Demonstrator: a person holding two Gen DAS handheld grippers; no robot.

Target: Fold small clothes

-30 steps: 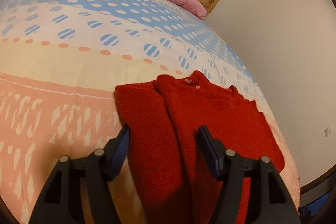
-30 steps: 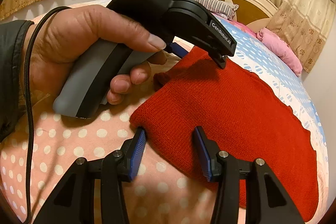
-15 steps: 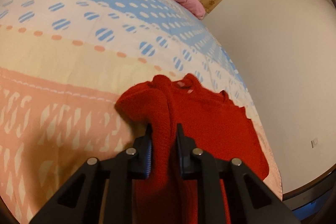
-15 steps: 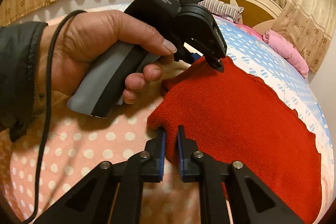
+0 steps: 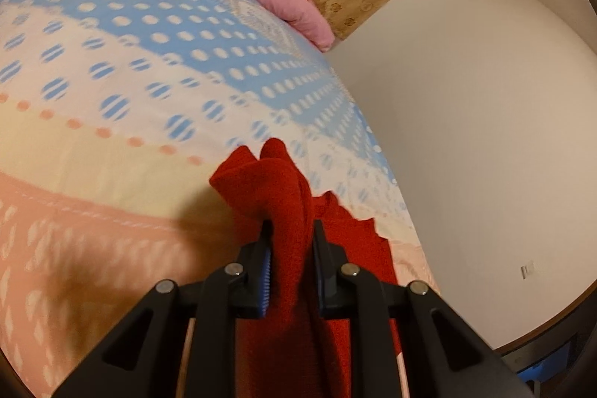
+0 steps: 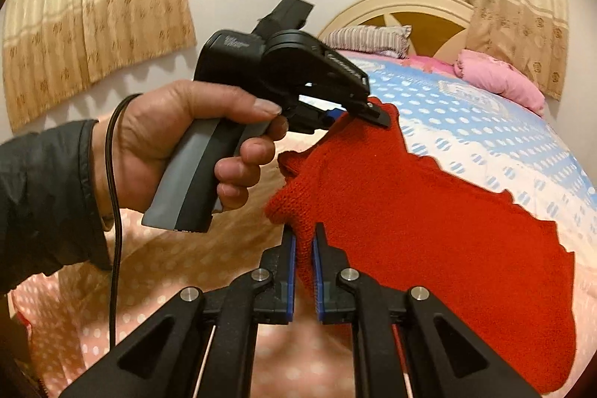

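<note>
A small red knitted sweater [image 6: 429, 222] lies on the patterned bedspread [image 5: 112, 122], with its near edge lifted off the bed. My left gripper [image 5: 291, 230] is shut on a bunched fold of the red sweater [image 5: 287, 196], which hangs between its blue pads. My right gripper [image 6: 304, 230] is shut on a corner of the same edge. In the right wrist view a hand [image 6: 168, 144] holds the left gripper [image 6: 367, 110], which bites the sweater's far corner, raised above the bed.
A striped pillow [image 6: 367, 40] and a pink quilt [image 6: 500, 81] lie at the headboard [image 6: 403, 10]. Curtains [image 6: 97, 10] hang on the walls. The bed's right edge drops toward a white wall [image 5: 466, 137]. A black cable [image 6: 113, 211] hangs from the wrist.
Both grippers have closed on the sweater's near edge and risen, lifting it off the bedspread. The flat sweater has bunched into a hanging fold.
</note>
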